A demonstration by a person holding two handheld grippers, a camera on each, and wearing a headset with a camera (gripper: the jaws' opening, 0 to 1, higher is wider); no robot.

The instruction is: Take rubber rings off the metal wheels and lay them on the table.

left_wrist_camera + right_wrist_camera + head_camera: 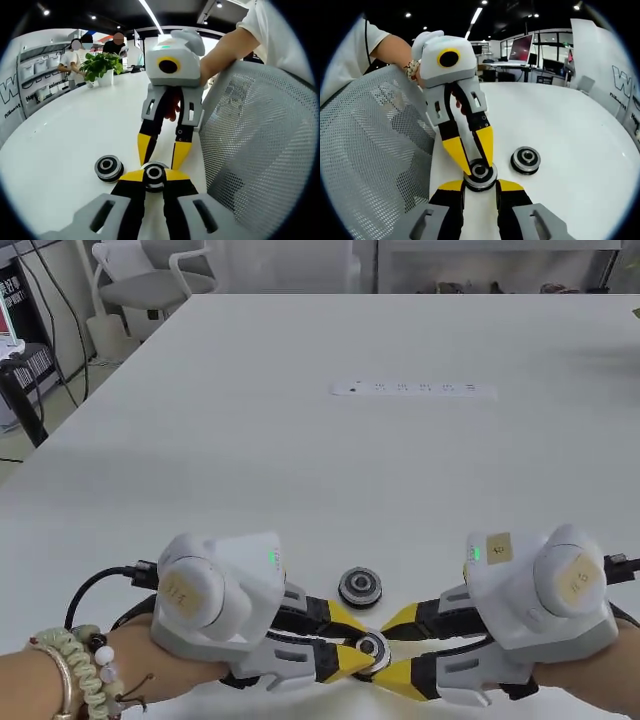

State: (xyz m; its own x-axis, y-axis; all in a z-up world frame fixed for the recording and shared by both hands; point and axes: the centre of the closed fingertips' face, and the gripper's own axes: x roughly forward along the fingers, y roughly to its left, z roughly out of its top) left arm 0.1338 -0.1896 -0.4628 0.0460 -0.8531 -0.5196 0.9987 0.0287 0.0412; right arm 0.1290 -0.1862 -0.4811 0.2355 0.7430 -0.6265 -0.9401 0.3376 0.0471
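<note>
A small metal wheel with a black rubber ring is held just above the white table, near its front edge. My left gripper and right gripper meet on it from opposite sides. In the left gripper view my own yellow-tipped jaws are shut on the wheel, and the right gripper reaches it from the far side. The right gripper view has the right gripper clamped on the same wheel. A second ringed wheel lies flat on the table just behind.
A white power strip lies mid-table. A white chair stands past the far left corner. A grey mesh chair back is close behind the grippers. A potted plant and people stand far off.
</note>
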